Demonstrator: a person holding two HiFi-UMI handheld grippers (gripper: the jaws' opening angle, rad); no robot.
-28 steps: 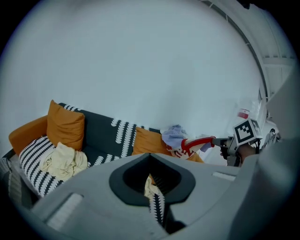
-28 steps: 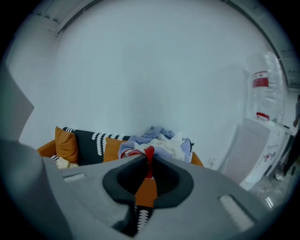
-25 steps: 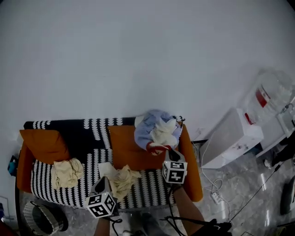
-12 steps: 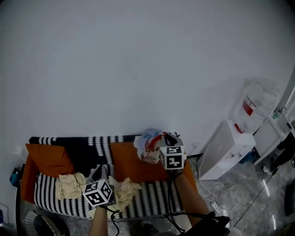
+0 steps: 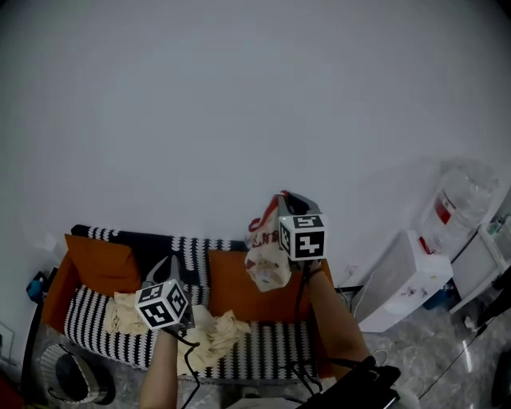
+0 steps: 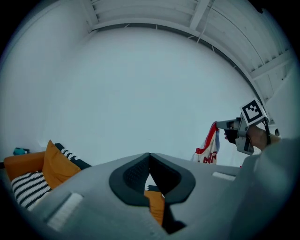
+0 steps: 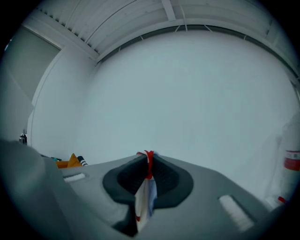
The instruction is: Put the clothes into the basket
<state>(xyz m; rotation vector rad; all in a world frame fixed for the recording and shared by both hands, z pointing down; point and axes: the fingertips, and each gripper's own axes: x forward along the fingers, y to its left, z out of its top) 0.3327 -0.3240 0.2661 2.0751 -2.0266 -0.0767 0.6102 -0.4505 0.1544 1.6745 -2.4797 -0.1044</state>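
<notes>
Head view: high up, facing forward and steeply down onto the sofa against the white wall. Each gripper view: close behind its own jaws, roughly level, facing that wall. Left gripper view shares the orange cushion and right gripper with the head view.

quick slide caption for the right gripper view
Right gripper shut on a red, white and blue garment, facing a plain white wall.

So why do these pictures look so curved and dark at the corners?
Head view: wide lens bows the sofa, edges dim. Left gripper view: fisheye circle, black corners, ceiling beams curve. Right gripper view: same circle; the garment close in looks soft.
</notes>
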